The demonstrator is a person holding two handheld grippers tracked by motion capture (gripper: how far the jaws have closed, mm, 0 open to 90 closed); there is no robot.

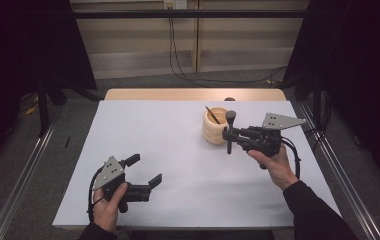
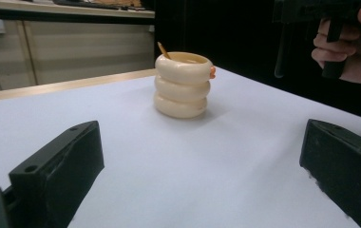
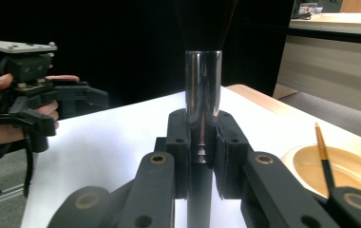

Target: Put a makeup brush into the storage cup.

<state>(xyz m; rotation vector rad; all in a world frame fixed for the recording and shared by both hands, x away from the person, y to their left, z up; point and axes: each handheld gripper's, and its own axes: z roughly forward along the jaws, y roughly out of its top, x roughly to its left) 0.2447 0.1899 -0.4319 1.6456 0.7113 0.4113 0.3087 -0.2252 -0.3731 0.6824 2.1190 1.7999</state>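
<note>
Table: white sheet (image 1: 178,165) over a wooden top, whose bare far edge shows past the sheet.

Right gripper (image 1: 229,135): held over the right half of the table, just beside the holder; jaws closed on a makeup brush (image 1: 229,131).

Right jaws, own view: the two black jaws press on the brush's shiny metal ferrule (image 3: 203,88) from either side, with the dark handle running down between them.

Brush: upright in the grip, dark bristle head on top, handle end hanging below the jaws, clear of the sheet in the high view.

Holder: cream, ribbed cup (image 1: 215,127) made of three stacked rings, standing upright on the sheet right of centre, toward the far edge.

Holder contents: one thin brush (image 1: 212,114) with a dark handle leans inside it, its tip up and to the left; a small orange bit shows at the rim in the left gripper view.

Left gripper (image 1: 146,171): near the front left of the table, low over the sheet, well apart from the holder.

Left jaws: spread wide, nothing between them; they point toward the holder (image 2: 182,85).
</note>
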